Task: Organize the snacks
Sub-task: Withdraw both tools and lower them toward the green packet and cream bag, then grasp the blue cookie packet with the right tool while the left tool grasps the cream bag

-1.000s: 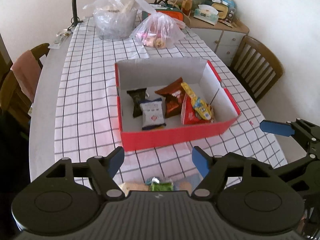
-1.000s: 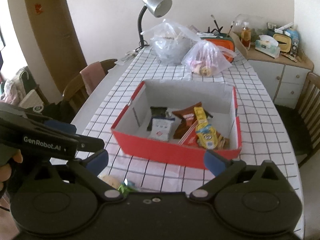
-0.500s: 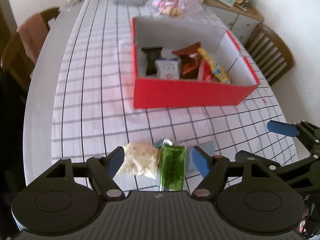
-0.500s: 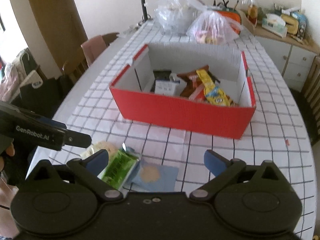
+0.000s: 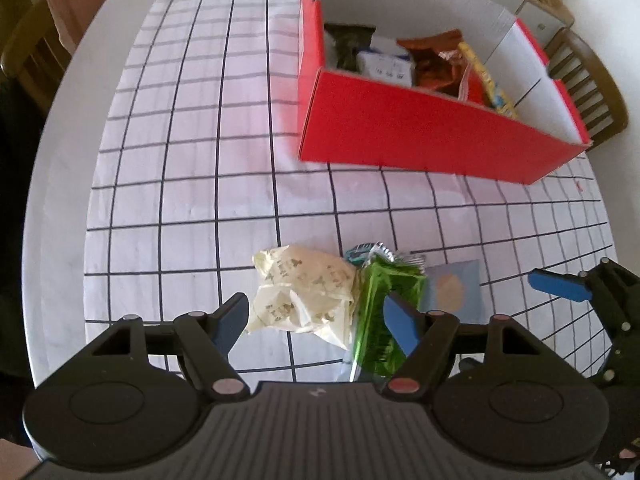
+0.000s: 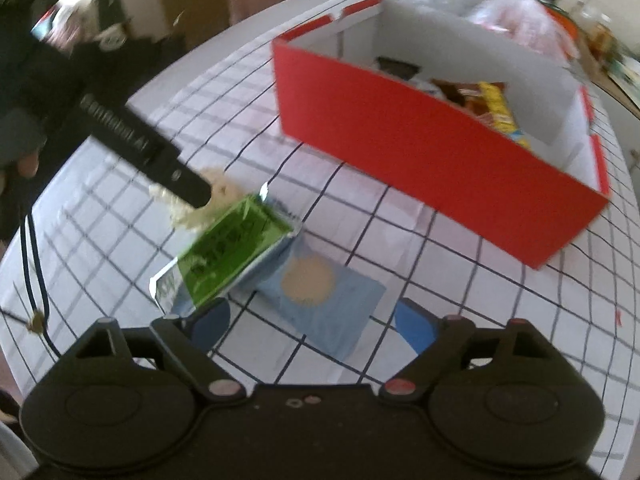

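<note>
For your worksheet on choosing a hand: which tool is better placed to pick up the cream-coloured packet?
Left. The left tool brackets the cream packet with open jaws; the right tool is over the blue packet.

Bright daylight; right view motion-blurred

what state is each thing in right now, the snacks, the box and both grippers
red box: open-topped, snacks inside
cream packet: loose on the cloth, crumpled
green packet: loose, flat, overlapping the blue packet's edge
blue packet: loose, flat on the cloth
left gripper: open over the cream packet
right gripper: open, jaws just closing, around the blue packet
</note>
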`<state>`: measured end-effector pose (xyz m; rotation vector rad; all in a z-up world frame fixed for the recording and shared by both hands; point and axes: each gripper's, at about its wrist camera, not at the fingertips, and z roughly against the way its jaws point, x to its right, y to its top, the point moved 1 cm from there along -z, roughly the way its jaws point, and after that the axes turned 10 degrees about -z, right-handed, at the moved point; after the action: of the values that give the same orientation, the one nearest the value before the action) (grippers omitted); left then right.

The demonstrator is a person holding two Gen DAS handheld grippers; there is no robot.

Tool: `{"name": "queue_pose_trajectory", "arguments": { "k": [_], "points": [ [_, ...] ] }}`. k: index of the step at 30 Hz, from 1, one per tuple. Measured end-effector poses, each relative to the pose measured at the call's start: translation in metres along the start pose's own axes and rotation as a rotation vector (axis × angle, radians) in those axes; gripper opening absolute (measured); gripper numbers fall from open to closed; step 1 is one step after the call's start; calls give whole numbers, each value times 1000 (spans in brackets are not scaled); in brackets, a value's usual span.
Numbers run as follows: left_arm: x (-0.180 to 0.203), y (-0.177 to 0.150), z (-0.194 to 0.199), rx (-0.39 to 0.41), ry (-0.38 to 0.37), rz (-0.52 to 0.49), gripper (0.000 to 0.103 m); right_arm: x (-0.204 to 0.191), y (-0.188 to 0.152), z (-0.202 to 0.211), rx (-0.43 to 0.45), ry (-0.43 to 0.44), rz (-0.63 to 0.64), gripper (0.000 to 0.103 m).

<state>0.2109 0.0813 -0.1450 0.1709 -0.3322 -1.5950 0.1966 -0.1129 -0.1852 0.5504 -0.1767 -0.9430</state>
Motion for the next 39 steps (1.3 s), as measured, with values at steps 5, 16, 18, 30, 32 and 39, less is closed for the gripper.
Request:
{"name": "queue_pose_trajectory", "arguments": {
  "k": [5, 16, 18, 30, 32, 39],
  "points": [
    [-6, 4, -19, -41, -24, 44, 74, -1, 3, -16, -33, 9, 96, 83],
    [-11, 6, -43, -91, -60, 76, 74, -9, 11, -39, -68, 50, 301, 77],
    [-12, 6, -46, -92, -67, 86, 74, -7, 13, -42, -70, 62, 302, 77],
    [-15, 8, -52, -82, -76, 127, 64, -1, 12, -42, -55, 89, 237, 53],
    [-17, 4, -51, -76, -78, 135, 61, -1, 10, -41, -47, 76, 210, 49],
    [-19, 0, -44, -57, -74, 163, 58, 6, -1, -33, -8, 16, 54, 46]
  ]
}}
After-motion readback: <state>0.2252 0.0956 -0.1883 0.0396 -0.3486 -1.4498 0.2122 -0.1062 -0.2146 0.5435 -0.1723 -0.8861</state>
